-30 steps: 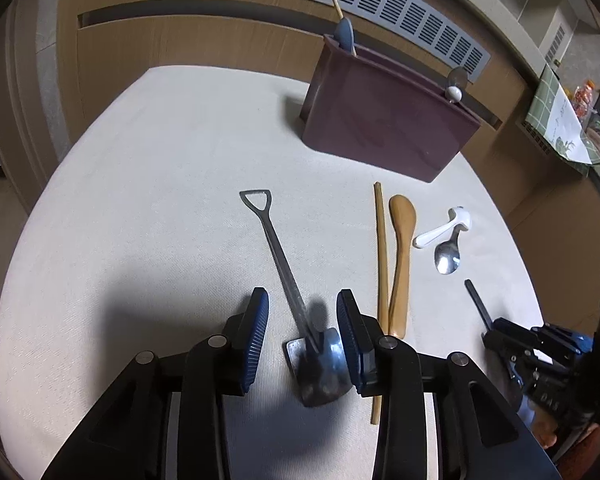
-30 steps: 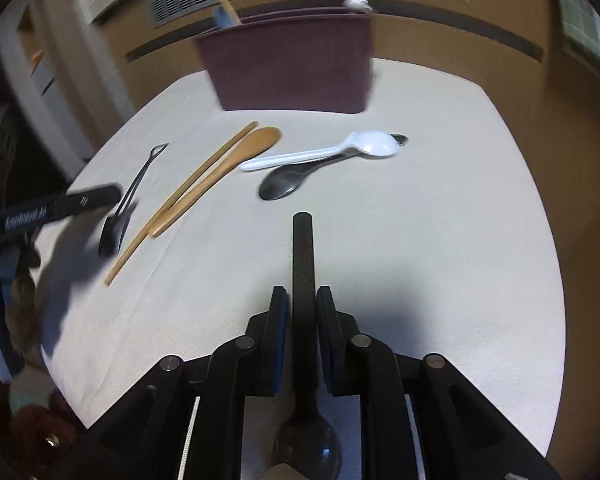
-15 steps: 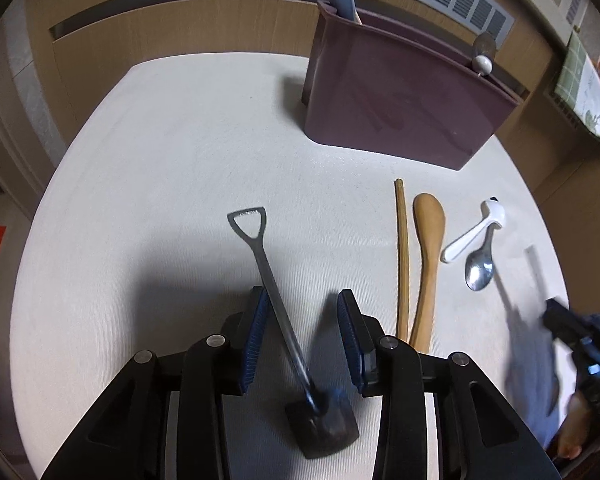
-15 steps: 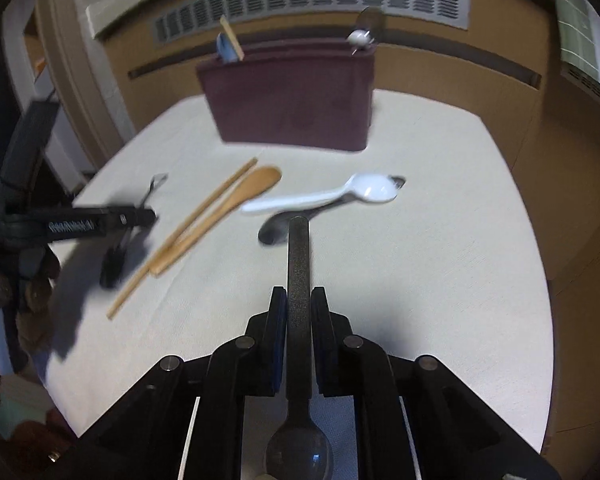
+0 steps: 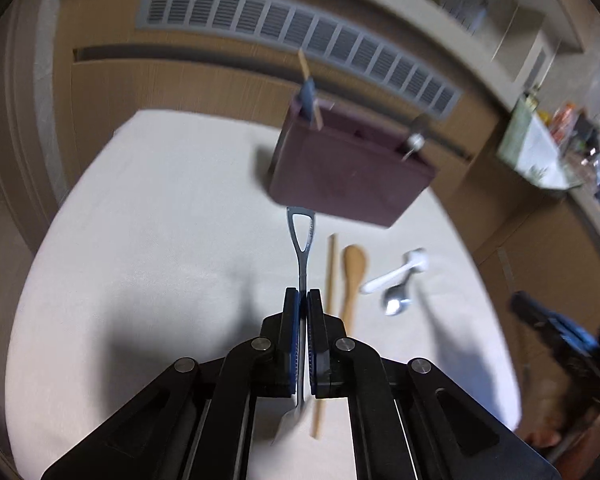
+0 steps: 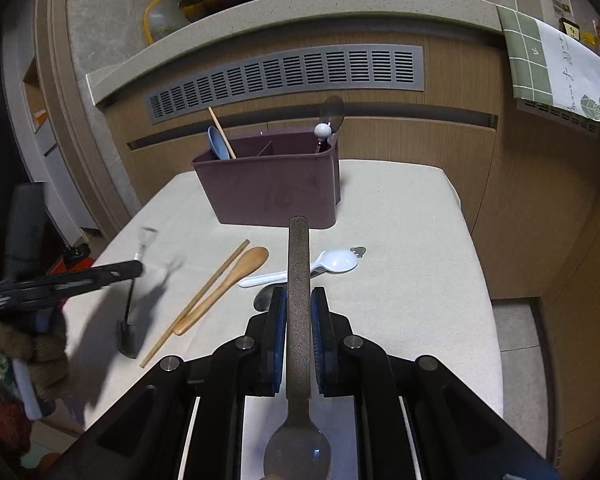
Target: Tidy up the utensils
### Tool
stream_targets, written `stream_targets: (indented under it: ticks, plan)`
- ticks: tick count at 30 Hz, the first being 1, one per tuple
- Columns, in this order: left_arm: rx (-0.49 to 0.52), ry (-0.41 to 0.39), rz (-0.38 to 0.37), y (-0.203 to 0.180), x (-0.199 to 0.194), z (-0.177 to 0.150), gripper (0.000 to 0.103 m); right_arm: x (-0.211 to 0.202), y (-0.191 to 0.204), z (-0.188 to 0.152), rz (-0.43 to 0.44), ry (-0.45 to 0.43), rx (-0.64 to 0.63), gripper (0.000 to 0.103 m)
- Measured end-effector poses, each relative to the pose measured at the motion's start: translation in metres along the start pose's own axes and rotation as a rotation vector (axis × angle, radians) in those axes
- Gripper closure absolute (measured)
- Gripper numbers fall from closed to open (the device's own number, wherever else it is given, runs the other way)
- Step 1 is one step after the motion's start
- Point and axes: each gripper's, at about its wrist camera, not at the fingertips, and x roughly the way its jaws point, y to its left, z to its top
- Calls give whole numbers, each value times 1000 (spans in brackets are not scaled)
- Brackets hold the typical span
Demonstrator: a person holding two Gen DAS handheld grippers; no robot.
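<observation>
My left gripper [image 5: 302, 296] is shut on the thin shaft of a metal shovel-shaped spoon [image 5: 300, 236], whose loop handle points forward and whose blade hangs under the jaws. My right gripper [image 6: 299, 296] is shut on the dark handle of a black spoon [image 6: 299, 264], bowl toward the camera. The maroon utensil caddy [image 6: 272, 188] stands at the back of the white-clothed table [image 6: 400, 280]. On the cloth lie a wooden chopstick [image 6: 204, 296], a wooden spoon [image 6: 236, 276], a white plastic spoon [image 6: 332, 262] and a metal spoon [image 5: 396, 302]. The left gripper [image 6: 60, 284] shows blurred at the right wrist view's left.
The caddy holds a blue spoon [image 6: 216, 142] with a chopstick on the left and a metal spoon [image 6: 332, 112] on the right. Behind it stands a wooden cabinet with a vent grille [image 6: 292, 74]. A green-checked cloth [image 6: 556, 68] hangs from the counter.
My left gripper has closed on the shovel spoon's shaft and raised it off the cloth. The right gripper has risen with the black spoon held in it.
</observation>
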Motion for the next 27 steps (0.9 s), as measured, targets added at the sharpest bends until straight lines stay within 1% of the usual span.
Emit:
stream_targets:
  ticks: [2,4,6,8,12,15,16,18,19,20,21,24,27]
  plan:
    - [7,-26,-19,-5,-14,1,101,-4,-1,2,10,-11,13,93]
    - [23,-64,-19,-11,-25,3,101,-8,1,4,22,-21,19,93]
    - [41,-88,-20,-17,-31,4,102,-11,3,4,23,-26,13,93]
    - [54,-94,-17,-21,-32,3,102,-13,5,4,21,-26,5,92]
    - [29,-56,2,-12,-24,2,102,-16,6,2,11,-24,-4,92]
    - [-8,-25,50,0,-13,-8,100,-17,4,-1,-2,-12,-6,93]
    - [-24,-12,41,5,-7,-13,98,-16,3,-2,-3,-4,-3,93]
    - [-42,23,3,13,5,-26,87,-12,0,-6,-4,13,5,92]
    - [-40,39,-3,13,11,-31,69,-9,-1,-8,-5,25,12,92]
    - [-34,58,-4,14,17,-36,54,-6,-2,-10,-3,36,17,92]
    - [-27,79,-4,13,23,-40,51,-3,-3,-12,1,49,23,92]
    - [13,134,18,6,38,-44,51,6,-1,-19,14,85,25,92]
    - [79,110,67,-5,37,-44,51,19,5,-25,17,115,7,92]
